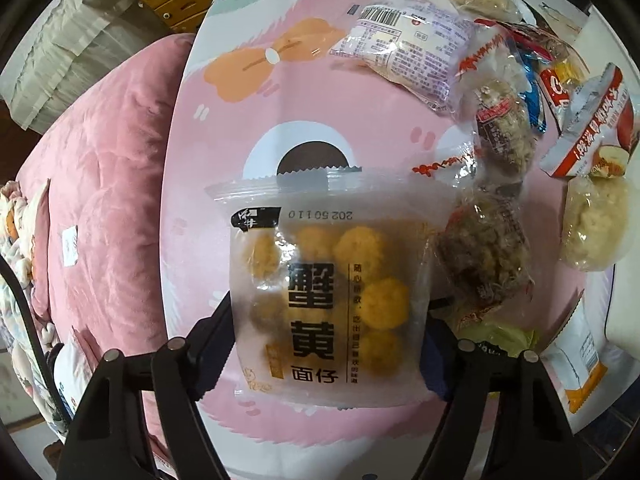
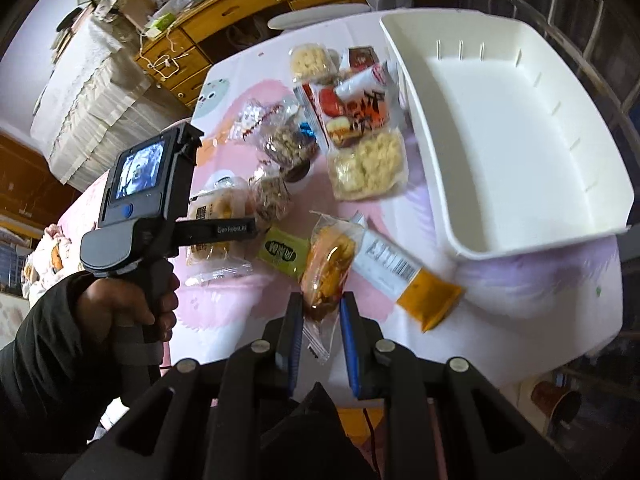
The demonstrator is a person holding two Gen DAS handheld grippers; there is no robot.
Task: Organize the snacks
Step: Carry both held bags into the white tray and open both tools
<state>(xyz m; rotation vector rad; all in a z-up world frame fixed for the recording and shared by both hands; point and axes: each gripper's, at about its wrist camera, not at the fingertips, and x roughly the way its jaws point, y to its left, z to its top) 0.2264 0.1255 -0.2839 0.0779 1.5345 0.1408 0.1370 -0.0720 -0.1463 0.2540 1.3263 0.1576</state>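
Partly hidden snack packets, one under each handheld gripper, on a pink-patterned table (image 1: 224,128).

Frosted bag of yellow balls (image 1: 328,300) lies flat between the spread left gripper (image 1: 326,320), covering its fingertips. Right gripper (image 2: 320,316) pinches a clear-wrapped orange pastry (image 2: 330,264); its contents blur. White bin (image 2: 516,128) sits beside.

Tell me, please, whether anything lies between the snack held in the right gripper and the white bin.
Nothing visible blocks it. The right gripper holds the clear-wrapped snack above the table; only the flat orange-ended packet lies below the way to the white bin, which is open-topped.
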